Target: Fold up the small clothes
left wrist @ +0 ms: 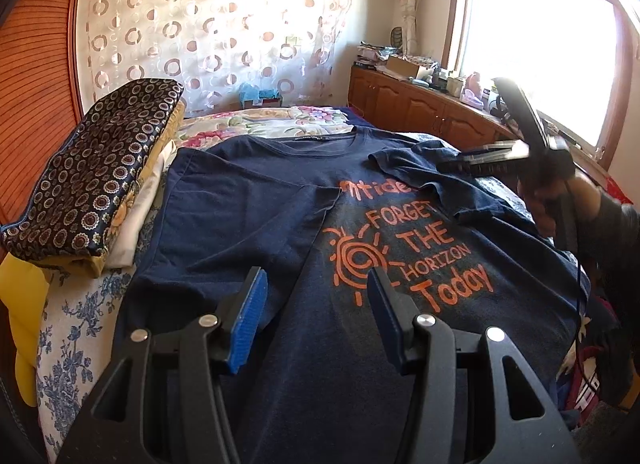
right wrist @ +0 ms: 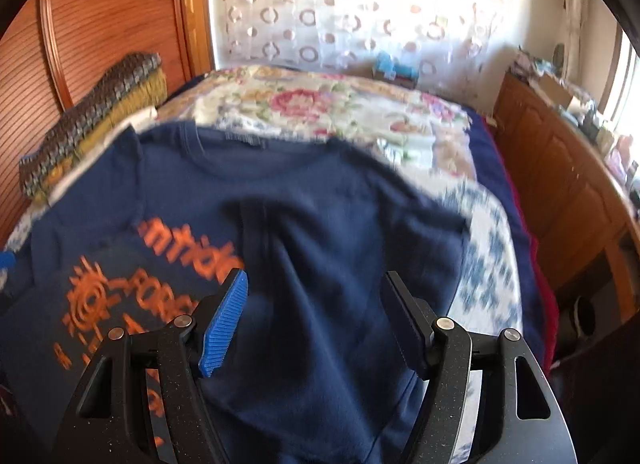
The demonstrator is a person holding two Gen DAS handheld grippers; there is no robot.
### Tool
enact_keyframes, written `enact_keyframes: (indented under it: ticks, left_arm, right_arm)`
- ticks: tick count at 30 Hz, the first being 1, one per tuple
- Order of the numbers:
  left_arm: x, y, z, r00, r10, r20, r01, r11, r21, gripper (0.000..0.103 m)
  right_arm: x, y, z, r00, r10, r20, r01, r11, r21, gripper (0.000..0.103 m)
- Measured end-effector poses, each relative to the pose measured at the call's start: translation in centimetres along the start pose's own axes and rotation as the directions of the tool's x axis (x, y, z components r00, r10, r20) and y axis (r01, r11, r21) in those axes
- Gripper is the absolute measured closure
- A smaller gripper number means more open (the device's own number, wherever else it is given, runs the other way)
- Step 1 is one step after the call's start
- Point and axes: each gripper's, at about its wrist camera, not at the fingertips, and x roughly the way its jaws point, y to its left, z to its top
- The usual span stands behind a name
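A navy T-shirt with an orange sun and lettering lies spread on the bed, collar at the far end. In the left wrist view its left side is folded in over the print, and its right sleeve is turned in over the chest. My left gripper hovers open just above the shirt's lower middle, with nothing between its blue pads. My right gripper is open over the folded navy cloth, holding nothing. From the left wrist view, the right gripper is blurred at the shirt's right shoulder, held by a hand.
A stack of folded patterned bedding sits at the bed's left by the wooden headboard. A floral bedspread covers the far end. A cluttered wooden cabinet runs under the window on the right. More clothes lie at the lower right.
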Motion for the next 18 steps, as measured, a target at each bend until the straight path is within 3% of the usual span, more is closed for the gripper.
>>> enact_keyframes:
  ticks: [6, 11, 18]
  left_arm:
    - [0.8, 0.7, 0.2, 0.998, 0.054, -0.012, -0.055, 0.998, -0.016, 0.051]
    - [1.0, 1.7, 0.4, 0.998, 0.068, -0.016, -0.068, 0.997, -0.031, 0.051]
    - [1.0, 3.4, 2.3, 0.997, 0.071, -0.029, -0.071, 0.997, 0.0, 0.051]
  right_arm:
    - [1.9, -0.6, -1.4, 0.999, 0.001, -0.037, 0.0, 0.999, 0.04, 0.032]
    - [2.3, -1.2, -1.9, 1.0, 0.001, -0.031, 0.001, 0.998, 0.064, 0.021]
    - [2.6, -1.3, -1.9, 0.999, -0.005, -0.034, 0.007, 0.998, 0.07, 0.014]
